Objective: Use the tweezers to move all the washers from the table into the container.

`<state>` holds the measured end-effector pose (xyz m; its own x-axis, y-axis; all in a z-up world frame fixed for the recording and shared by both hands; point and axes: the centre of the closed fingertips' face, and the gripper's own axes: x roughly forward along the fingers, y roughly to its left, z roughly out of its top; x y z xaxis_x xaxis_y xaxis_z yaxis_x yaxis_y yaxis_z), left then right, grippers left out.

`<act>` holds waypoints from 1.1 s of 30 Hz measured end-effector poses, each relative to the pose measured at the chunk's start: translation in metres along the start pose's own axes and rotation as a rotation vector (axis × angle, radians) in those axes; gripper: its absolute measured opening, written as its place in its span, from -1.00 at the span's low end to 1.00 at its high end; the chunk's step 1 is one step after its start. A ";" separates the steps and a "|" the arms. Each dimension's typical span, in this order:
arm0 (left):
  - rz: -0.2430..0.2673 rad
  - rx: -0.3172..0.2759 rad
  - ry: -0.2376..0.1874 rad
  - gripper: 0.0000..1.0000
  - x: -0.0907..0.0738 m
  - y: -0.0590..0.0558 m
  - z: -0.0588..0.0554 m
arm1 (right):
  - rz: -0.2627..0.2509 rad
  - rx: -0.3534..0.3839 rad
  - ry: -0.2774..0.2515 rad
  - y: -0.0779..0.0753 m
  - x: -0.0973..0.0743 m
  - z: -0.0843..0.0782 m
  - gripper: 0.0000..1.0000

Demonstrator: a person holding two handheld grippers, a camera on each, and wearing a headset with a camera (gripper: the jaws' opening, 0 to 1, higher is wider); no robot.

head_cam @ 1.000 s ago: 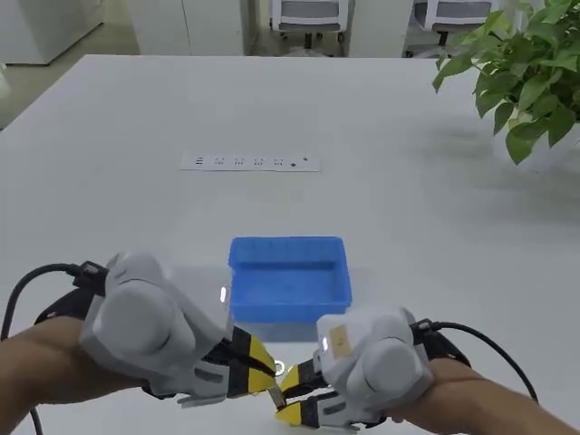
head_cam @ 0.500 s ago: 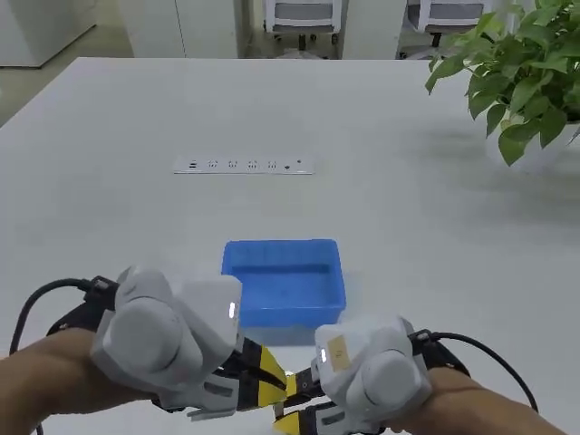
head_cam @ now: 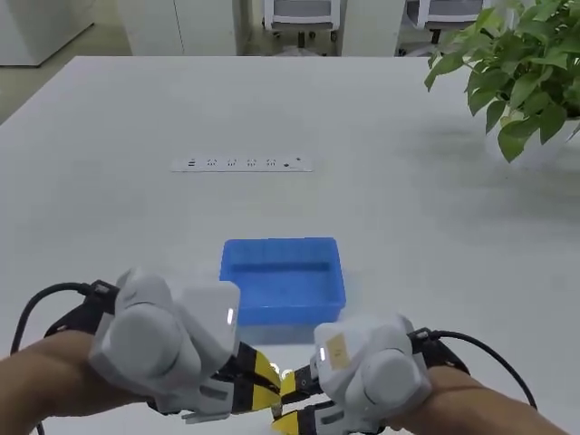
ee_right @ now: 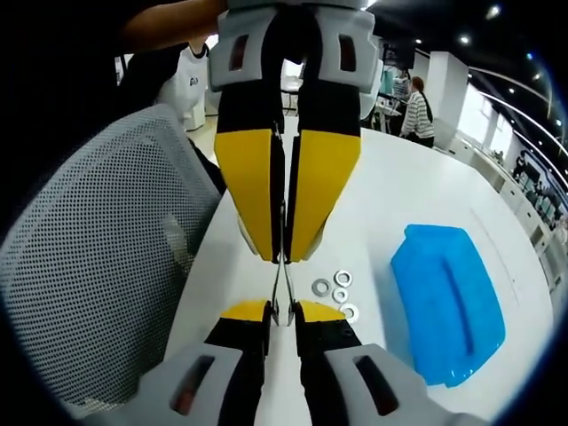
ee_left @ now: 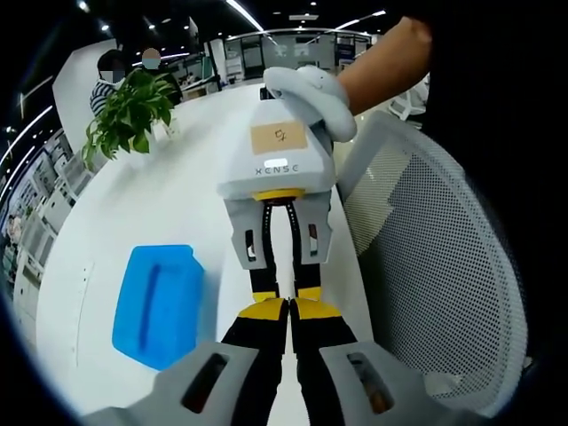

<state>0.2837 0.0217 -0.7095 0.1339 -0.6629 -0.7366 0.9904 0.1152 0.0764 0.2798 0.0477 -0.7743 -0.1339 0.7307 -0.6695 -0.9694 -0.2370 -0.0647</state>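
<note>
The thin metal tweezers [ee_right: 282, 266] run between the two grippers, which face each other nose to nose at the table's near edge. The left gripper [ee_right: 284, 253] comes in from the top of the right gripper view with its yellow jaws pressed shut on the tweezers. The right gripper [ee_right: 282, 312] holds their other end between its yellow tips. Several small washers [ee_right: 335, 291] lie on the white table just beside the jaws. Beyond the washers sits the blue container [ee_right: 448, 297]. In the head view the container [head_cam: 283, 276] lies right behind the left gripper [head_cam: 265, 388] and the right gripper [head_cam: 292, 401].
A white power strip [head_cam: 241, 164] lies at mid-table. A potted plant [head_cam: 521, 72] stands at the far right. A grey mesh chair [ee_left: 435, 266] is close behind the near table edge. Office chairs [head_cam: 302, 14] stand beyond the far edge.
The left gripper has moved in toward the right one, so their jaws now meet on the tweezers. The head camera has shifted slightly.
</note>
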 end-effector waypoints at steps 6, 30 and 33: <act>0.001 0.003 -0.001 -0.89 -0.002 0.001 0.002 | -0.023 0.011 -0.008 -0.004 -0.005 0.002 -0.60; 0.013 0.021 -0.023 -0.89 0.000 0.016 0.019 | -0.215 0.172 -0.037 -0.034 -0.054 -0.012 -0.13; 0.013 0.025 -0.025 -0.89 0.001 0.018 0.021 | -0.249 0.201 -0.043 -0.039 -0.061 -0.015 -0.03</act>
<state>0.3026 0.0072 -0.6945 0.1472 -0.6797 -0.7186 0.9891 0.1058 0.1025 0.3288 0.0025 -0.7424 0.1081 0.7778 -0.6191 -0.9941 0.0806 -0.0724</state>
